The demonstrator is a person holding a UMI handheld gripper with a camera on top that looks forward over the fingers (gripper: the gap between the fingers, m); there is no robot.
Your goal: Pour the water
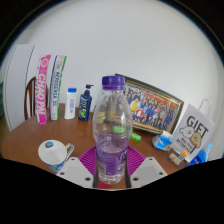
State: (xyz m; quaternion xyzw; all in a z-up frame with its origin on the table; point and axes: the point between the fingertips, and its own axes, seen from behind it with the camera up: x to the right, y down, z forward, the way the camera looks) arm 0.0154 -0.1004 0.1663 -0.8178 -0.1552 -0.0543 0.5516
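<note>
The gripper [110, 178] has a clear plastic water bottle [110, 135] with a purple cap [113, 83] standing upright between its fingers [80, 166]. The purple pads lie close against the bottle's lower body on both sides, so the fingers appear closed onto it at roughly bottle width; whether the bottle is lifted or rests on the wooden surface [30, 140] cannot be told, since its base is hidden. The cap is in place and the bottle looks largely full. Just ahead and to the left of the fingers sits a white cup [52, 152], seemingly the receiving vessel; its contents cannot be made out. Beyond the bottle, near the wall, stand a small white bottle [70, 103], a dark bottle [87, 102], upright pink and white packages [50, 88], a framed group photograph [148, 108] and a printed gift bag [192, 125]. Assessment: the task is at an early stage. The bottle is secured, but no tilt and no water flow are evident. Remaining: cap removal if required, carrying the bottle over the cup, and pouring.
</note>
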